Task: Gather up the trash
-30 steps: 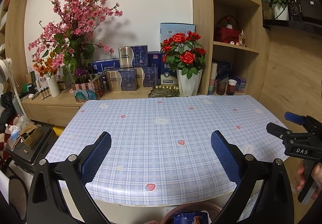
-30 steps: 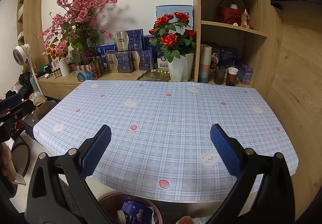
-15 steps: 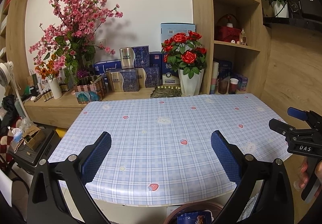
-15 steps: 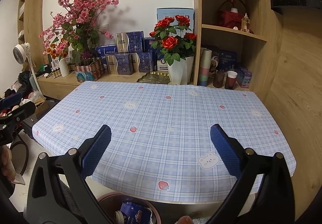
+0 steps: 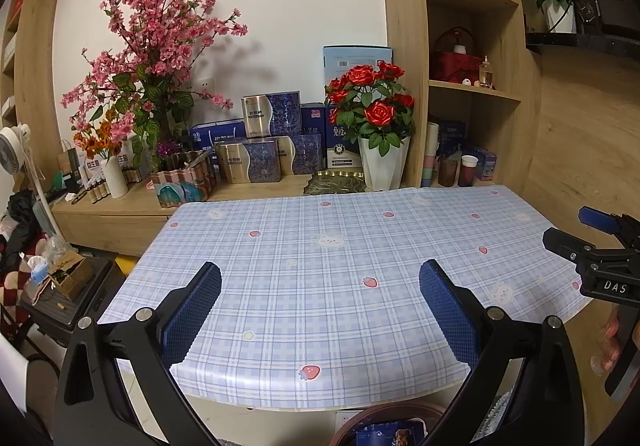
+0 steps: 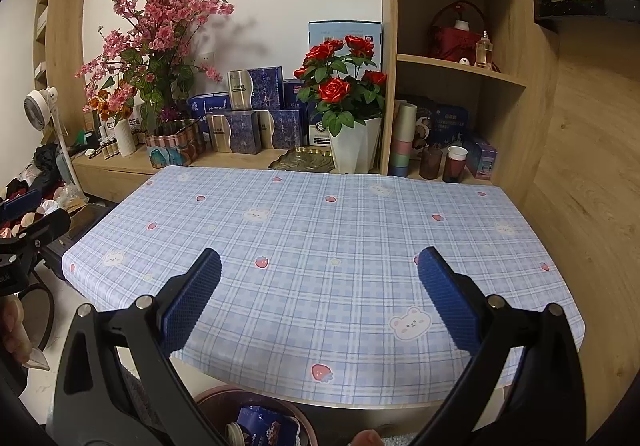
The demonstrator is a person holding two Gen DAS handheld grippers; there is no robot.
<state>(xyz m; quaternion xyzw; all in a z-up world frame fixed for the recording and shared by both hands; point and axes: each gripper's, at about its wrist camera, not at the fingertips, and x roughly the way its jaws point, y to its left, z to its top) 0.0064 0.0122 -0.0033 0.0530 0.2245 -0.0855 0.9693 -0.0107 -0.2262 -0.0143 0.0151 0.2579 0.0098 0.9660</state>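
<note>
Here, nearest to me, my left gripper (image 5: 320,286) is spread wide with nothing between its blue textured pads (image 5: 192,314), and my right gripper (image 6: 320,286) is spread just as wide and equally empty. Both hang above the near edge of the table, well clear of its surface.

Below that edge, on the floor, stands the round brown trash bin (image 6: 212,398); inside it lie a dark blue printed wrapper (image 6: 260,424) and a small pale round lid (image 6: 234,432), touching one another. My hand (image 5: 608,350) shows at the right edge of the left wrist view, under the other tool.

The table's light blue plaid cloth with strawberry and bear prints (image 6: 340,238) stretches away from me. Behind it, on the low wooden sideboard (image 5: 120,205), stand a white pot of red roses (image 5: 376,117), stacked dark blue and silver gift boxes (image 5: 272,137) and a tall spray of pink blossoms (image 5: 160,45).
</note>
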